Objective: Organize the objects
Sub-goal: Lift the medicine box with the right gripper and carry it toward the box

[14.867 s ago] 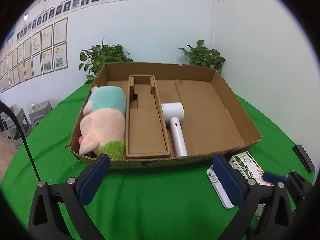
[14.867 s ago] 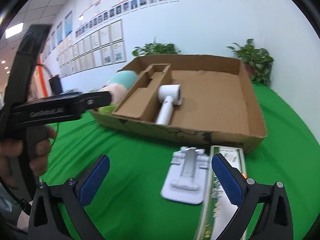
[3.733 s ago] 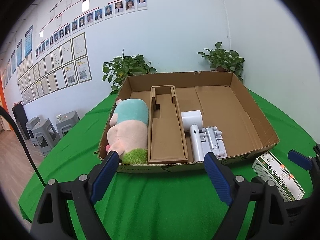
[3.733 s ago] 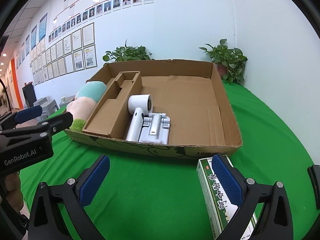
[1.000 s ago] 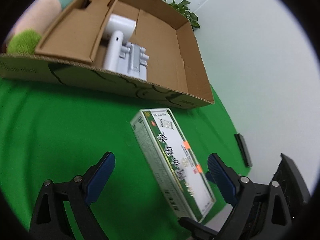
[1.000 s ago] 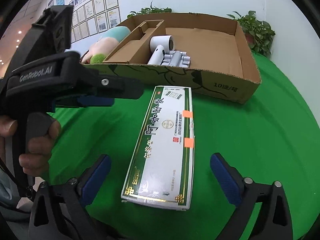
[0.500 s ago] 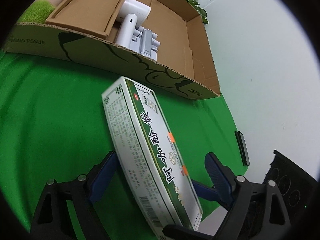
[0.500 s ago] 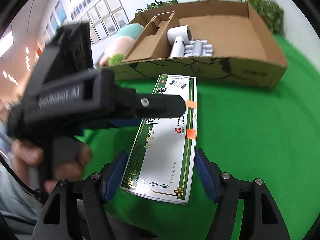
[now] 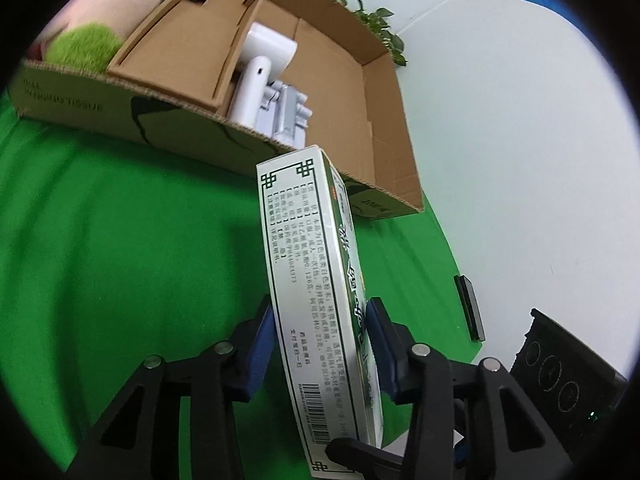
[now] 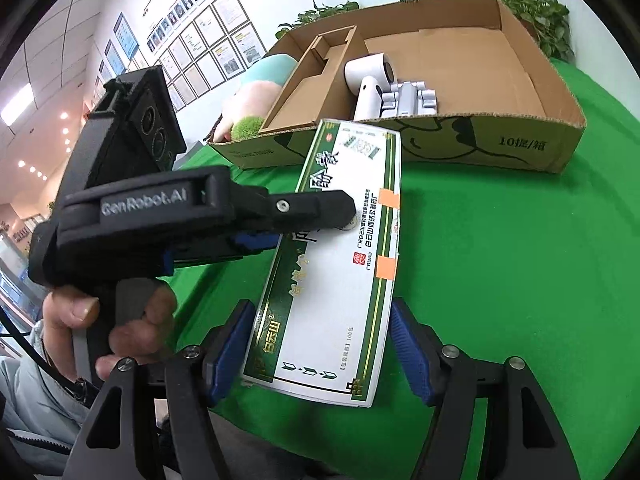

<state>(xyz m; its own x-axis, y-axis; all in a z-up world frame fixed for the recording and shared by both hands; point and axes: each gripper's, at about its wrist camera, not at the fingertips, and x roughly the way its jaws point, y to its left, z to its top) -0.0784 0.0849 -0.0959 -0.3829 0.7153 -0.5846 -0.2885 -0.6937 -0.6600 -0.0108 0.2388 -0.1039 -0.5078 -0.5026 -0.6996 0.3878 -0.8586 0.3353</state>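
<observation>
Between both claws point(image 9: 322, 354): medicine box point(image 10: 340, 248).

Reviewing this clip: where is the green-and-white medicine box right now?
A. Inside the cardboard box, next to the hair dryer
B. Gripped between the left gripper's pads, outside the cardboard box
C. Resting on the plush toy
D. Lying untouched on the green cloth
B: the left gripper has its blue pads pressed on both sides of the medicine box, which sits in front of the cardboard box, not inside it.
</observation>
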